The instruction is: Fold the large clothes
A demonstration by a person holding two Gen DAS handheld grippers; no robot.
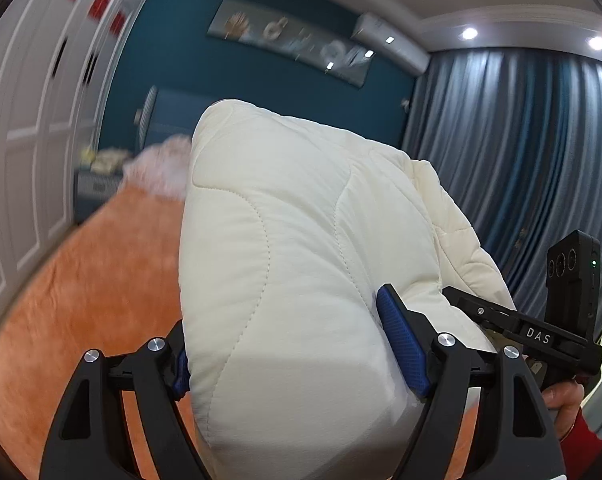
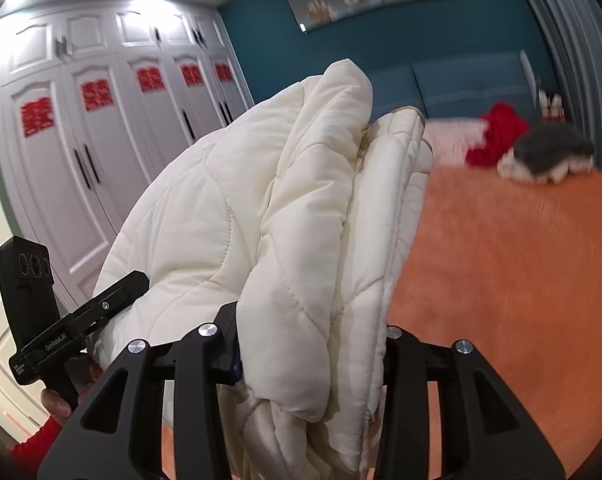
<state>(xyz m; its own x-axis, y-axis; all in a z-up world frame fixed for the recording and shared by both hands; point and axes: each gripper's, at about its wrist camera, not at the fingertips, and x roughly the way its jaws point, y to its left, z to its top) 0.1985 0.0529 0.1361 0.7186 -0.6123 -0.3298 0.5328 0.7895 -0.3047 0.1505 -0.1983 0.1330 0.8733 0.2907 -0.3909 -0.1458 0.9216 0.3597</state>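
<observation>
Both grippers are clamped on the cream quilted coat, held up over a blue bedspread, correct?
Not quite: the bedspread is orange, not blue; the blue is the wall behind. The right wrist view shows it plainly. The rest holds: the left gripper and the right gripper are each clamped on the cream quilted coat, held up over the bed.

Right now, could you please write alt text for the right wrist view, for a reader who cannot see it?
The right gripper clamps a thick, folded cream quilted garment and holds it up above an orange bed cover. White wardrobe doors with red decorations stand behind on the left; a teal wall is beyond.
</observation>
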